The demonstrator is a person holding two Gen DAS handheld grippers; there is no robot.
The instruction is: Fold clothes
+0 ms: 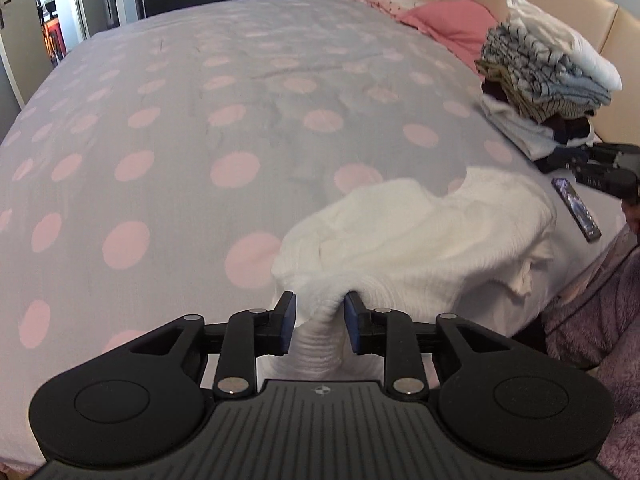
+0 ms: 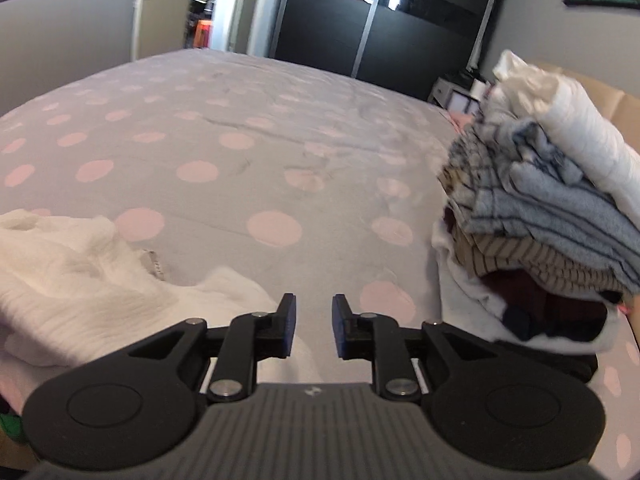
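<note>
A white ribbed garment [image 1: 424, 232] lies crumpled near the bed's front edge. My left gripper [image 1: 319, 300] is shut on a bunched ribbed end of it, the cloth pinched between the blue pads. In the right wrist view the same white garment [image 2: 72, 264] spreads out at the lower left. My right gripper [image 2: 314, 304] hovers open just right of it, over the bedspread, with nothing between its fingers. The right gripper also shows at the far right of the left wrist view as a dark shape [image 1: 604, 168].
A grey bedspread with pink dots [image 1: 200, 120] covers the bed. A leaning stack of folded clothes [image 1: 548, 76] [image 2: 552, 208] stands at the right by the beige headboard [image 1: 580, 4]. A phone [image 1: 576, 208] lies near it. Pink pillows [image 1: 448, 20] sit at the back.
</note>
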